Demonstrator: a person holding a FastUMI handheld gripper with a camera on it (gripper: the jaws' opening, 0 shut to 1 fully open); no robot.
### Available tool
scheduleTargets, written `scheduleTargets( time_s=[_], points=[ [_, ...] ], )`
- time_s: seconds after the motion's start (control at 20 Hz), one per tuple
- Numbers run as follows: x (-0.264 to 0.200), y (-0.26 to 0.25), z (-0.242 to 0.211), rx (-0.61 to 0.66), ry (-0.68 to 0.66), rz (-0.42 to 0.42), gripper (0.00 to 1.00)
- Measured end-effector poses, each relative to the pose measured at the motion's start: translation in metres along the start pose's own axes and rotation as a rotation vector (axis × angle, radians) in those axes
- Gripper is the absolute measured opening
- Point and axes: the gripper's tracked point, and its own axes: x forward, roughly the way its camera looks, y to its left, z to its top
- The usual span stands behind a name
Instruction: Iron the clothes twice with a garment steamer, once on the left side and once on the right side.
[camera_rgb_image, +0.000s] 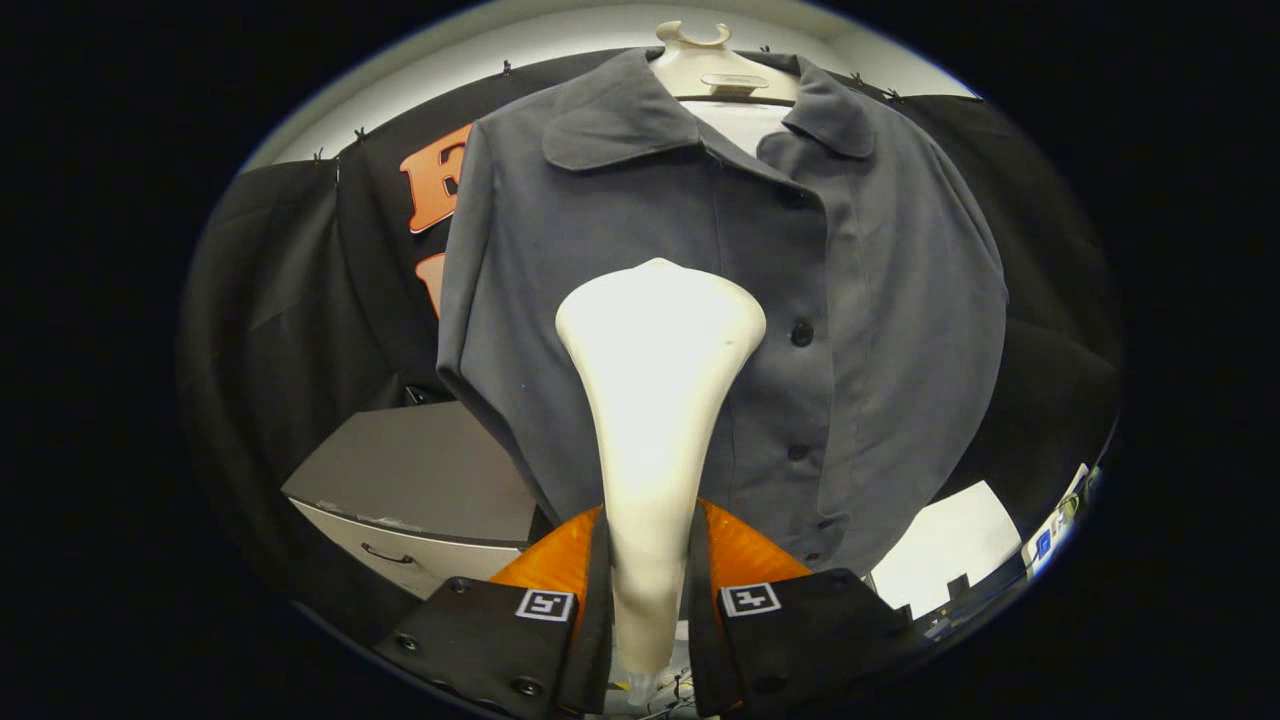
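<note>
A grey button-up shirt (880, 300) hangs on a pale hanger (712, 62) straight ahead of me, collar up, buttons running down its right-hand half. A white garment steamer (655, 400) stands between my fingers, its narrow handle pinched by both and its wide head pointing up at the shirt's middle, just left of the button line. My gripper (648, 590) is shut on the steamer's handle. The steamer head hides part of the shirt's front; whether the head touches the cloth I cannot tell.
A grey cabinet with a drawer handle (420, 490) sits below the shirt's left sleeve. Black cloth walls surround the shirt. A white surface (945, 555) and some small clutter lie low to the right of the fingers.
</note>
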Motion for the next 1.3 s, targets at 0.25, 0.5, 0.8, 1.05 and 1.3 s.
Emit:
scheduleTargets(
  time_s=[0.25,0.5,0.8,1.05,1.3],
  points=[
    [0.008,0.000,-0.027,0.000,0.045,0.006,0.40],
    [0.016,-0.006,-0.059,0.014,0.105,-0.012,0.40],
    [0.032,-0.017,-0.104,0.019,0.184,-0.027,0.40],
    [0.044,-0.021,-0.146,0.045,0.250,-0.029,0.40],
    [0.052,-0.031,-0.184,0.062,0.305,-0.041,0.40]
  ],
)
